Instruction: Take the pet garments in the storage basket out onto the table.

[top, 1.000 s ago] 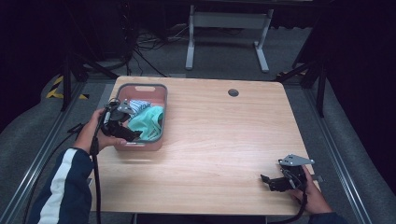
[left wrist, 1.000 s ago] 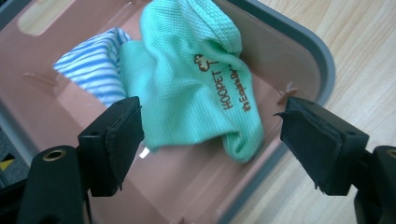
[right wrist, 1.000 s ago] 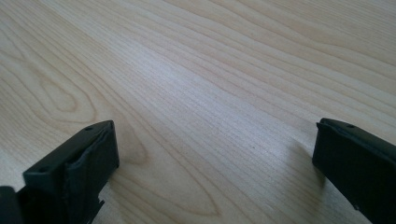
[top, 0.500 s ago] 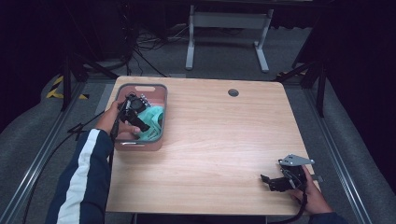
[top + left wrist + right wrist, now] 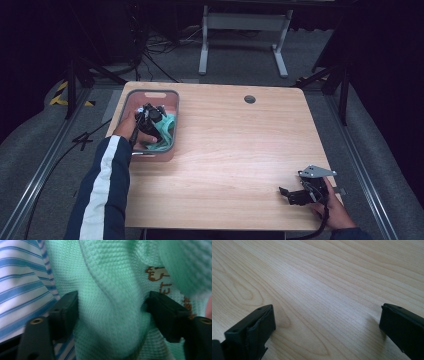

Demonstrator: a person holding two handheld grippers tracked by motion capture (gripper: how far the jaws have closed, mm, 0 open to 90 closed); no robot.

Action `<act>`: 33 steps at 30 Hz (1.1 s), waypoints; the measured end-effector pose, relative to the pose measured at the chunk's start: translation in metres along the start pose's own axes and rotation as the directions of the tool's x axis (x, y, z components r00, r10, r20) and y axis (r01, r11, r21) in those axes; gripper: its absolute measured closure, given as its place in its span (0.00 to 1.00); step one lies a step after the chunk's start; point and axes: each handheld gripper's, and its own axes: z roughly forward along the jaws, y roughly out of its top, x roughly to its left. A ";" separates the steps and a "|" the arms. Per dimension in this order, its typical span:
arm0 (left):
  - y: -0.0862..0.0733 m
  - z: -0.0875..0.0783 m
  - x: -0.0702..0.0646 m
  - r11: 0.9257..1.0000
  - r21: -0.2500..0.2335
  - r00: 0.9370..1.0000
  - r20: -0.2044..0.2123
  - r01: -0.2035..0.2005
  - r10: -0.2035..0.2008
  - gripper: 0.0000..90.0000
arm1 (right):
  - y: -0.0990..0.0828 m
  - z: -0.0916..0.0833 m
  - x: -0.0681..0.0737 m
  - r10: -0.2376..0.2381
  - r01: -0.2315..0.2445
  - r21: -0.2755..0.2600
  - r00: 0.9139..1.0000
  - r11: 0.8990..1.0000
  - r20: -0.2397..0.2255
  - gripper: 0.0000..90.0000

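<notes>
A mint cloth lies bunched in the pink bin at the table's far left corner. The left gripper is down in the bin with a fold of that cloth between its jaws; they have just been closing, and both pads now touch the fabric. A blue-striped cloth sits just beside the mint one in the same bin. Well away from the bin, at the near right of the table, the right gripper rests on bare wood, jaws wide apart.
</notes>
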 end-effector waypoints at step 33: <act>-0.060 -0.065 -0.008 0.911 -0.403 0.995 0.019 0.094 -0.094 0.90 | 0.000 0.000 0.000 0.000 0.000 0.000 1.000 1.000 0.000 0.01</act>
